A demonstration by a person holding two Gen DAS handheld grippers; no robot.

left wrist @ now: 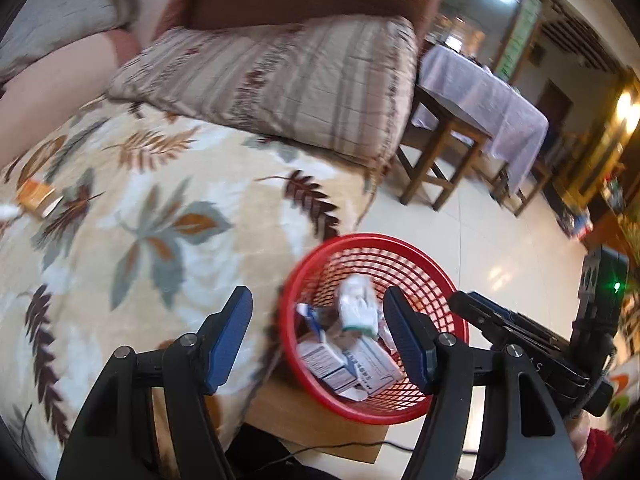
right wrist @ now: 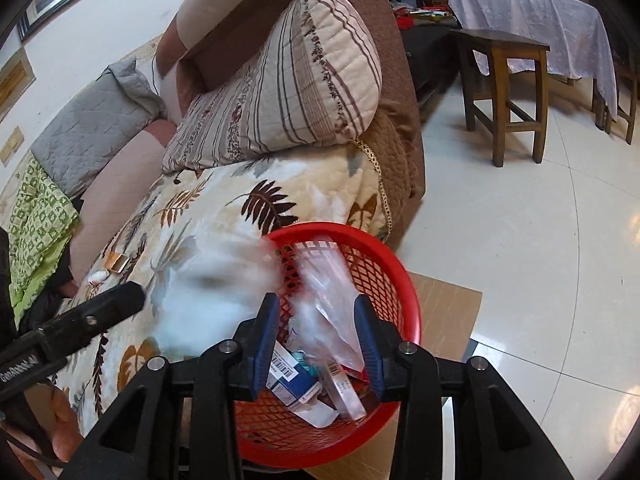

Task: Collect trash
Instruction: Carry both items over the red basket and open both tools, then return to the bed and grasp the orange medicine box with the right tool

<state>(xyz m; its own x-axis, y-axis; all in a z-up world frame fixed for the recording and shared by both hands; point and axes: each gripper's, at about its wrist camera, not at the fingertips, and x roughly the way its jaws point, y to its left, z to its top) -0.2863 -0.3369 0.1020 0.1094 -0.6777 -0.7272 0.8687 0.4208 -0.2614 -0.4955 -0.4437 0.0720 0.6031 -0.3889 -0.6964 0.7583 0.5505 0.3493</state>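
Above the red basket (left wrist: 374, 324), both the left gripper (left wrist: 318, 338) and right gripper (right wrist: 316, 344) stand apart, dropping a white glove (left wrist: 356, 304) and clear wrapper (right wrist: 334, 308); next, probably the small orange box (left wrist: 38, 196) on the blanket beyond.

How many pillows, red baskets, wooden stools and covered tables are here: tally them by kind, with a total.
Pillows: 2 (striped, grey)
Red basket: 1
Wooden stools: 2
Cloth-covered table: 1
Total: 6
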